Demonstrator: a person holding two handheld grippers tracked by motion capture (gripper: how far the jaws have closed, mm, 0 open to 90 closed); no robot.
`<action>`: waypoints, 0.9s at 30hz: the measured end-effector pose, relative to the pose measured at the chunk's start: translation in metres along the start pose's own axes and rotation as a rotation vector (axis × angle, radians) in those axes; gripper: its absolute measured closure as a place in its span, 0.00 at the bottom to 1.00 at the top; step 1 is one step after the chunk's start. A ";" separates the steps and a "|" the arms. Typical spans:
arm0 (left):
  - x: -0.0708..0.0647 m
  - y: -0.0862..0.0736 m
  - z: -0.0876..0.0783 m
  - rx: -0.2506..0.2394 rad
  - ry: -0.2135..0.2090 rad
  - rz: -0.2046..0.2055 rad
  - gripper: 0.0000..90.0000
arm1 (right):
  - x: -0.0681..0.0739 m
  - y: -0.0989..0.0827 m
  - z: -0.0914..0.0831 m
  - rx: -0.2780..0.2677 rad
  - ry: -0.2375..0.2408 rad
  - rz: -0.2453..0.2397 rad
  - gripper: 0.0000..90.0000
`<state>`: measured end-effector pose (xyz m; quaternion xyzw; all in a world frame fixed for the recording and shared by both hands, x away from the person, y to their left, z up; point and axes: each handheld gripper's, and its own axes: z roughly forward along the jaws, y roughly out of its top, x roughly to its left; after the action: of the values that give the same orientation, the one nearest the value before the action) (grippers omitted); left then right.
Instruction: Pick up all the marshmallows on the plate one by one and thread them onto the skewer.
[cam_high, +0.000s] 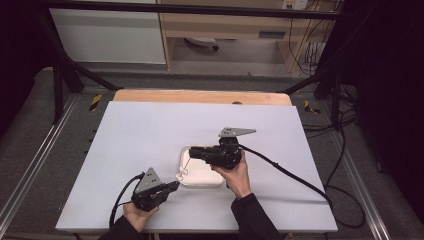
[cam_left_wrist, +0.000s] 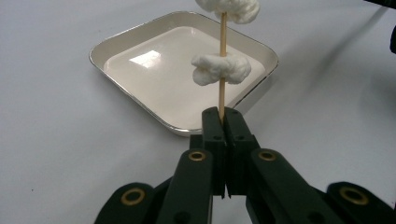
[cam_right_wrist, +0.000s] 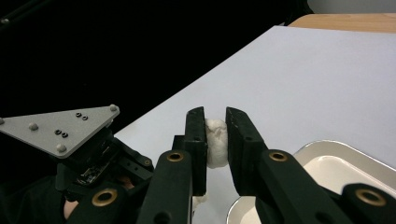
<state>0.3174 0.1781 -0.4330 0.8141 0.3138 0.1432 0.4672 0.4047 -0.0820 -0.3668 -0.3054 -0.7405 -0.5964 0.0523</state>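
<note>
Just behind the skewer (cam_left_wrist: 222, 93) lies a tray (cam_left_wrist: 140, 42).

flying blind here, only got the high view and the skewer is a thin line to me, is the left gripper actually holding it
Observer: Yes. In the left gripper view the left gripper is shut on the bottom end of the wooden skewer.
Operator: anything threaded on it yet
Observer: One white marshmallow sits partway up the stick, apart from the jaws below it.
Operator: and what is the right one doing up there
Observer: The right gripper is shut on a second marshmallow, pinched between its jaws.
Operator: is that one on the stick too
Observer: It appears so: the upper marshmallow sits at the stick's top, above the white tray.
</note>
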 end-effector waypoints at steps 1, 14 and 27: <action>0.000 0.000 0.000 0.001 0.002 -0.002 0.99 | 0.000 0.000 0.000 0.000 0.003 0.003 0.89; 0.000 0.000 0.001 0.002 -0.004 -0.011 0.99 | 0.004 -0.008 0.005 -0.007 0.011 -0.006 0.89; 0.002 0.005 -0.001 -0.051 -0.005 -0.029 0.99 | 0.002 -0.023 0.021 0.031 0.033 -0.014 0.89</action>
<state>0.3203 0.1782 -0.4282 0.7977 0.3209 0.1424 0.4904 0.3972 -0.0642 -0.3911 -0.2895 -0.7507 -0.5903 0.0649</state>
